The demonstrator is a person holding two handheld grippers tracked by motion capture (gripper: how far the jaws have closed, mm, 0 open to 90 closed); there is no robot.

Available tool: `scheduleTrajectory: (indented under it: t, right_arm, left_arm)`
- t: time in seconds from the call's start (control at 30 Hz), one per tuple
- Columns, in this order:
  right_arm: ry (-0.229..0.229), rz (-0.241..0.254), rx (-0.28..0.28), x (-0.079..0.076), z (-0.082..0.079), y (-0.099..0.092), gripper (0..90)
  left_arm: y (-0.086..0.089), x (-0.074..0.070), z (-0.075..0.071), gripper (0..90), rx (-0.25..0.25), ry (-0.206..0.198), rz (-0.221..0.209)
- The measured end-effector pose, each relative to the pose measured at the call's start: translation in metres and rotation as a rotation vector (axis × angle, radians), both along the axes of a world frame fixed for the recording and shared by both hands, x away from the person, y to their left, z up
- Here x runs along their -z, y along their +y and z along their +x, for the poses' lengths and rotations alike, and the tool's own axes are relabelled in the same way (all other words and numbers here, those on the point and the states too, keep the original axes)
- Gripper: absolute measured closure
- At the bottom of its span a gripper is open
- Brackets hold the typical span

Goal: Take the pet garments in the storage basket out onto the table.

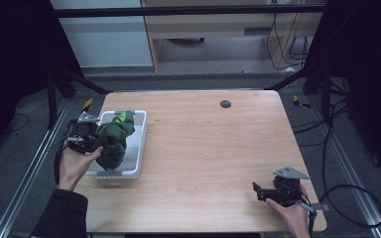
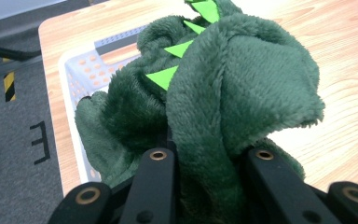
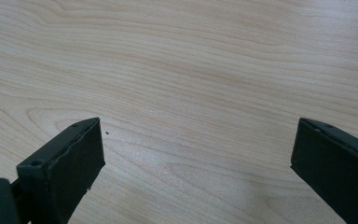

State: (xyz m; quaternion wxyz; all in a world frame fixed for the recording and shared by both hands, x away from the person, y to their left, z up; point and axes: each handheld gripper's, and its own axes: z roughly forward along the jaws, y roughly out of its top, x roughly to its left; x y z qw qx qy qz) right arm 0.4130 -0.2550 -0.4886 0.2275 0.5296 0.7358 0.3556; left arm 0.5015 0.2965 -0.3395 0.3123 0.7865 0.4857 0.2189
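A dark green plush toy (image 1: pixel 113 140) with bright green felt spikes is gripped by the left claw (image 1: pixel 97 144) at the left edge of the tabletop (image 1: pixel 208 148). In the left gripper view the plush toy (image 2: pixel 223 93) is seen bunched between the two black jaws, which are pressed into the fabric from both sides, so the left claw (image 2: pixel 209 161) is closed on the toy. The toy is held above a white perforated basket (image 1: pixel 138 144) that stands along the left edge of the tabletop, toward the far left corner; the lower part of the toy hangs down inside the basket's walls, though whether it touches the bottom cannot be told. In the left gripper view the basket (image 2: pixel 74 79) is seen behind and below the toy.

The right claw (image 1: pixel 259 191) is held by a hand near the near right corner of the tabletop, well apart from the basket. In the right gripper view its jaws are spread wide over bare wood (image 3: pixel 191 70), with nothing between them.

A small dark round mark (image 1: pixel 225 103) is seen near the far edge of the tabletop.
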Motion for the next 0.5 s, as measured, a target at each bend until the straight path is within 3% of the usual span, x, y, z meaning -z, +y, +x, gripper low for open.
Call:
scheduleTrajectory:
  t: [0.5]
  right_arm:
    - [0.001, 0.011, 0.001, -0.001, -0.001, 0.001, 2.6]
  left_arm:
    - [-0.013, -0.02, -0.008, 78.0, 0.059, -0.036, -0.012]
